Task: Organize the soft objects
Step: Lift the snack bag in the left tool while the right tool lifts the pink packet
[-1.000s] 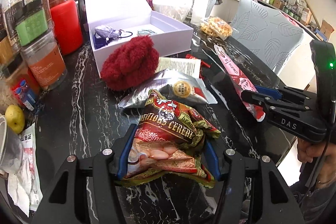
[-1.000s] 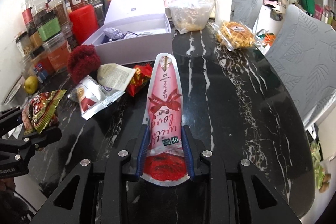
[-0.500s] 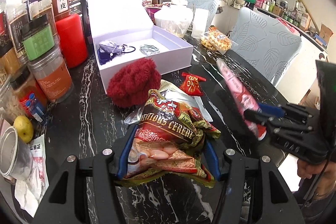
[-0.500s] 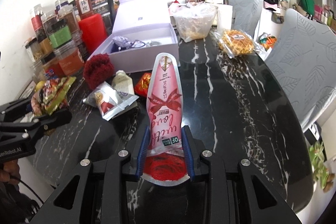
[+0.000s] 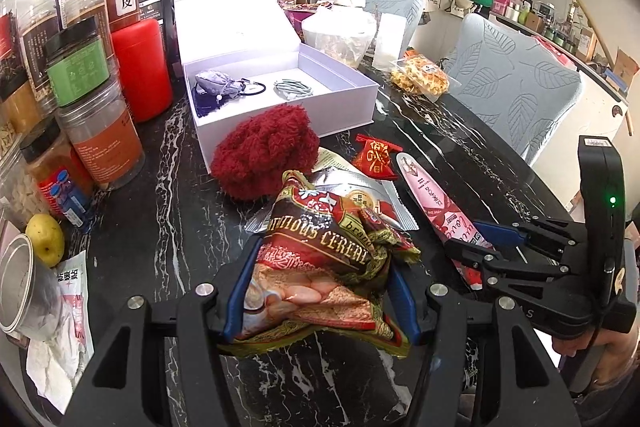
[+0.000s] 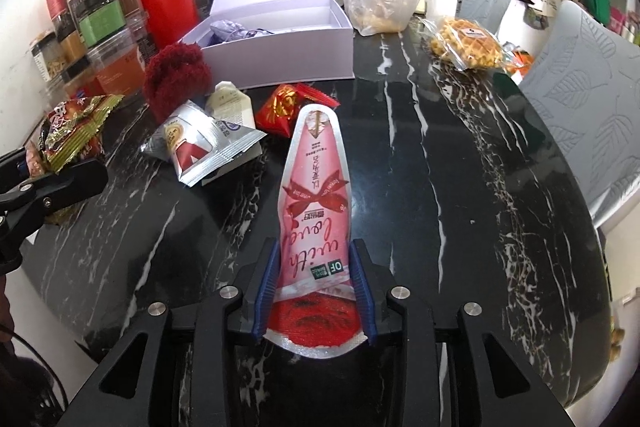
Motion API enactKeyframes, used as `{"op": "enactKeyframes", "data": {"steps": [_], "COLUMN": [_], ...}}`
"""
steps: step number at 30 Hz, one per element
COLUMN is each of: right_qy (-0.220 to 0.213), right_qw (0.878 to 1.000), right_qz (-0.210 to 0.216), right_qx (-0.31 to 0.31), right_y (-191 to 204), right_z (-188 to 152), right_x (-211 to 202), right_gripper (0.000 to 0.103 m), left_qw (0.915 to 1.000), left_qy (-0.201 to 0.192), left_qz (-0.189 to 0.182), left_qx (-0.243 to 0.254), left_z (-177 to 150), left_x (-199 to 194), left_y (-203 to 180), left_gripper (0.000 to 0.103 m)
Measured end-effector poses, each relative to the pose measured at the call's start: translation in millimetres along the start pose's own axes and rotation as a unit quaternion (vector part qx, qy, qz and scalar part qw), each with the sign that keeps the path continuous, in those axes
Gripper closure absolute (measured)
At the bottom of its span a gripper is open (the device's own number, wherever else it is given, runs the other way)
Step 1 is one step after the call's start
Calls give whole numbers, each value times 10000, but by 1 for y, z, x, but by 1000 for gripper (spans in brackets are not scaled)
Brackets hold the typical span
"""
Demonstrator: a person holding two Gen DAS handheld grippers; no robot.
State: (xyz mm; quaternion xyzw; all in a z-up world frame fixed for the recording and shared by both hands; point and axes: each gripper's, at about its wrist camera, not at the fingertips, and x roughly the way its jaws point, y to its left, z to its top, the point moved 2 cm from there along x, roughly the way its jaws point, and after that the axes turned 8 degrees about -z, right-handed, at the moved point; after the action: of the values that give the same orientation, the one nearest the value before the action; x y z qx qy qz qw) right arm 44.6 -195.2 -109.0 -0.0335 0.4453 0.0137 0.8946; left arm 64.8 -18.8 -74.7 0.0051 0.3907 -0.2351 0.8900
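Two packets are in hand, neither yet put away. The cereal packet [image 5: 320, 267] sits crumpled between the left gripper [image 5: 320, 301] pads, clenched on it and held above the marble table [image 6: 460, 187] near its close edge. The pink pouch [image 6: 314, 211] lies lengthwise between the right gripper [image 6: 316, 291] pads, its far tip down near the table, beside the red candy packet [image 6: 286, 105]. The right jaws have just been opening; in the right wrist view a sliver of gap shows on both sides of the pouch, so I read it as let go, or nearly.

Inside the white box [image 5: 344, 107], lid up: a lavender drawstring pouch [image 5: 214, 85], a black hair tie and a pale coiled band [image 5: 293, 89]. That much looks sorted.

Left on the table, clustered in front of the box: the red fuzzy hat [image 5: 266, 155] touching the box front, a silver foil sachet [image 6: 192, 143], a cream sachet [image 6: 230, 103] partly under it, and the candy packet.

Judgement: early to middle. A few small soft things are boxed; most lie outside, including both packets in the grippers. Whether packets go in the box or in a separate pile, I cannot tell.
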Motion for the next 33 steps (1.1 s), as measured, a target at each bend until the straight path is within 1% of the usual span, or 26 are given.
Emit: {"op": "enactKeyframes", "data": {"steps": [3,6,10,12,14,18,22,25,29,33], "right_qy": [23,14,-58,-123,-194,-237,-276,-357,-480,-568], "right_qw": [10000,9992,9993,9991,9990,9993,9995,9992,9987,9981], "right_qz": [-38,-261,-252,-253,-292,-277,-169,16,-126,-172], "right_qx": [-59,-289,-276,-320,-259,-93,48,189,133,147], "right_y": [4,12,13,13,11,7,2,-1,-4,-7], "right_z": [1,2,3,3,4,4,3,4,6,9], "right_x": [3,5,8,9,9,6,3,-4,-15,-26], "right_gripper": [57,50,48,50,61,72,74,74,74,74], "left_qw": [10000,10000,10000,10000,9999,9999,10000,10000,9999,9998], "left_qy": [8,24,41,50,60,23,-31,-61,-117,-163], "left_qz": [-6,2,19,38,53,59,71,42,17,-13], "left_qx": [-6,-9,-52,-70,-85,-92,-53,-16,35,74], "left_z": [0,0,-2,-2,-3,-2,1,5,11,17], "left_x": [1,2,2,2,3,1,-2,-4,-6,-7], "left_y": [1,2,5,6,7,8,7,6,2,-2], "left_gripper": [45,45,45,45,45,45,45,45,45,45]}}
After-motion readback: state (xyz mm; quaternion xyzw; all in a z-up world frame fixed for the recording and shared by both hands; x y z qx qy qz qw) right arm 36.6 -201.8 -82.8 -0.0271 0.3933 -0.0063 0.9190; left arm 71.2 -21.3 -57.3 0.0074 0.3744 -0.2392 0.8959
